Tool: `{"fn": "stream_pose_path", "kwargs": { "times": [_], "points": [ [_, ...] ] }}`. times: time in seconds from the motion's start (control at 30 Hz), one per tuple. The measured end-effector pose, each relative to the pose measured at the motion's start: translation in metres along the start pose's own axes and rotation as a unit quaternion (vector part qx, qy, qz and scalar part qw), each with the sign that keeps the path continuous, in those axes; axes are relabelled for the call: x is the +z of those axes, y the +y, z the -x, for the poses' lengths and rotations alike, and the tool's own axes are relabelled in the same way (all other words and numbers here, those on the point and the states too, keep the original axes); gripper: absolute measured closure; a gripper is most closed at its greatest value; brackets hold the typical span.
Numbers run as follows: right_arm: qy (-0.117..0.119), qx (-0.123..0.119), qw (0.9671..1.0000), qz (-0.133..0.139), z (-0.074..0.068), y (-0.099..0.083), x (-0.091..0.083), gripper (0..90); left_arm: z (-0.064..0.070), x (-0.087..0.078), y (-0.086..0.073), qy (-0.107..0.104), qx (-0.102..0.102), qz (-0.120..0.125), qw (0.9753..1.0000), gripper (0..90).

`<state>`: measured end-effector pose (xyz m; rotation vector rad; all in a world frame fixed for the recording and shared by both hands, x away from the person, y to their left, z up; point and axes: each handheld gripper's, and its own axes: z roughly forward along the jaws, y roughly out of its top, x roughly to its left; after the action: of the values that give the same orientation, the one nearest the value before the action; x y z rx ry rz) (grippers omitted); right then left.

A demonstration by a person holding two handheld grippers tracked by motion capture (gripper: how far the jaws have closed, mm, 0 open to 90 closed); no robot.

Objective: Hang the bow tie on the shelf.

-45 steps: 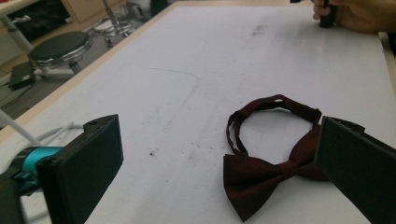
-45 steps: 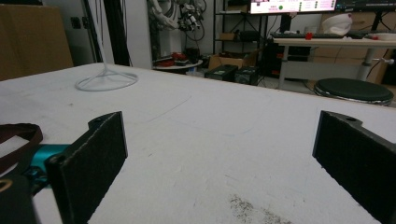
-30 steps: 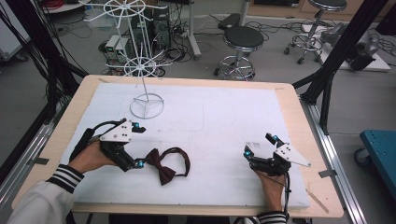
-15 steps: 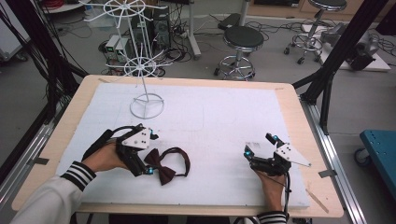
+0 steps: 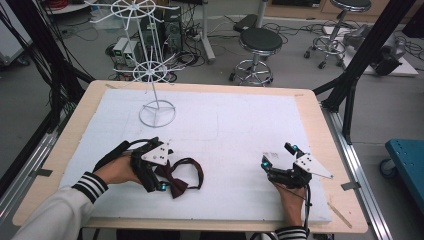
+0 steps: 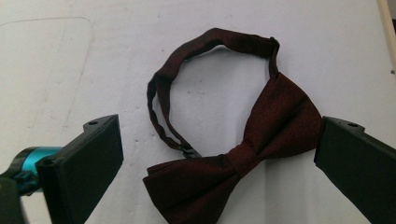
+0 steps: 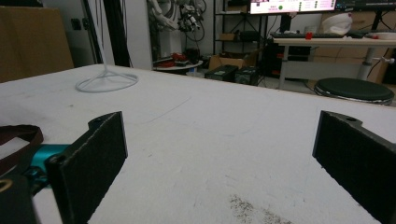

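**Left gripper closes in over the bow tie**

Since the earlier high-view frames, the left gripper (image 5: pixel 159 180) has slid rightward across the sheet and now sits over the dark maroon fabric bow tie (image 5: pixel 179 178), at lower left of centre in the high view; the right gripper (image 5: pixel 276 162) has stayed where it was at lower right.

In the left gripper view the two black jaws stand wide apart, one at each lower corner of the frame, with the bow tie (image 6: pixel 233 158) lying flat between them. Its knot is at lower centre, one wing reaching up to the right, close to the right-hand jaw, the other spreading toward the bottom edge. Its neck strap curls in a loop toward the top of the frame.

The right gripper (image 7: pixel 219 154) also has its jaws spread apart, with nothing between them but the white padded sheet (image 7: pixel 210 135) covering the wooden table (image 5: pixel 320 115). A white wire display stand (image 5: pixel 156 107) rises from its ring base at upper left of the sheet in the high view. A black round stool (image 5: pixel 260 42) stands on the floor beyond the table.
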<state>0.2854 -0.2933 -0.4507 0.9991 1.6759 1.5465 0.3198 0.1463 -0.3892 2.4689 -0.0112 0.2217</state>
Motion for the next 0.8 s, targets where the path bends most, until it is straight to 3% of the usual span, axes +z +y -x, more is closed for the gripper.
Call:
{"fn": "stream_pose_path", "kwargs": {
  "times": [0.4, 0.57, 0.67, 0.8],
  "points": [
    [0.000, 0.003, 1.0000, 0.002, 0.001, 0.000, 0.000, 2.4, 0.002, 0.014, 0.000, -0.015, 0.010, -0.031, 0.9994, 2.6],
    [0.001, 0.004, 1.0000, 0.002, 0.001, 0.000, 0.000, 2.3, 0.003, 0.019, 0.001, -0.020, 0.024, -0.046, 0.9984, 2.6],
    [0.000, 0.005, 1.0000, 0.003, 0.001, 0.000, 0.000, 2.3, 0.004, 0.020, 0.003, -0.022, 0.032, -0.050, 0.9980, 11.0],
    [0.000, 0.004, 1.0000, 0.004, 0.002, 0.000, 0.000, 2.3, 0.003, 0.022, 0.002, -0.021, 0.040, -0.062, 0.9971, 14.0]
  ]
}}
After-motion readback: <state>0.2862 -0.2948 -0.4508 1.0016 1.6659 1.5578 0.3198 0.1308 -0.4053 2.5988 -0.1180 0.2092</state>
